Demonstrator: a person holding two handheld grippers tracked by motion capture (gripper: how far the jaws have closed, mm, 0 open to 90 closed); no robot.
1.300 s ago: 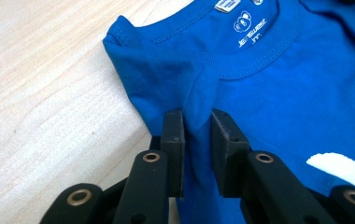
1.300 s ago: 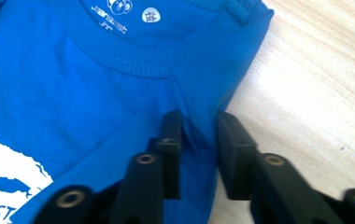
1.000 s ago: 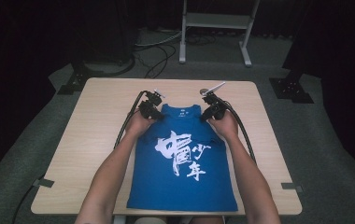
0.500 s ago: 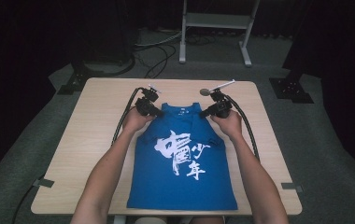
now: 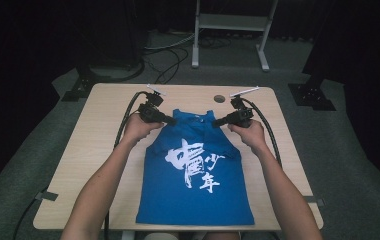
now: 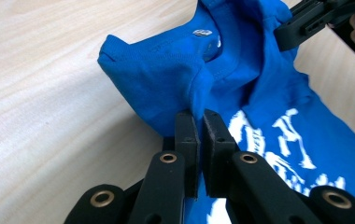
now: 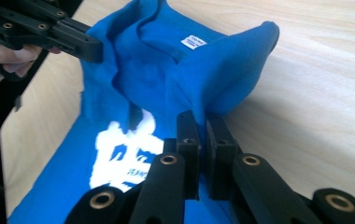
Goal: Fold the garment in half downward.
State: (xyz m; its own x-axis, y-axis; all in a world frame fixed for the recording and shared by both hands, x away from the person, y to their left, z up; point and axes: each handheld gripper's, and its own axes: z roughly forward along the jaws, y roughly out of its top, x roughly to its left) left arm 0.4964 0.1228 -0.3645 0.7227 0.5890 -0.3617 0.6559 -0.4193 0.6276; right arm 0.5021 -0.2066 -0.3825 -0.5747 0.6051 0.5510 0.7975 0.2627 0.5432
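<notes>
A blue sleeveless shirt [image 5: 195, 175] with white printed characters lies front up on the wooden table [image 5: 103, 130], hem toward the person. My left gripper [image 5: 173, 121] is shut on the shirt's left shoulder strap. In the left gripper view the pinched blue fabric [image 6: 166, 74] rises off the wood above my left gripper [image 6: 200, 116]. My right gripper [image 5: 217, 122] is shut on the other strap. In the right gripper view that strap [image 7: 222, 70] stands folded up over my right gripper [image 7: 202, 119]. The neck label [image 7: 194, 41] shows between the straps.
A round dark cable hole [image 5: 219, 98] sits in the table behind the collar. Bare wood runs left and right of the shirt. Beyond the far edge stand a metal frame [image 5: 228, 30], floor cables [image 5: 168, 55] and black stand feet [image 5: 310, 95].
Both hands have risen a little and drawn apart, lifting the two shoulder straps off the table. The shirt's top edge is stretched wider. Both grips stay shut.
</notes>
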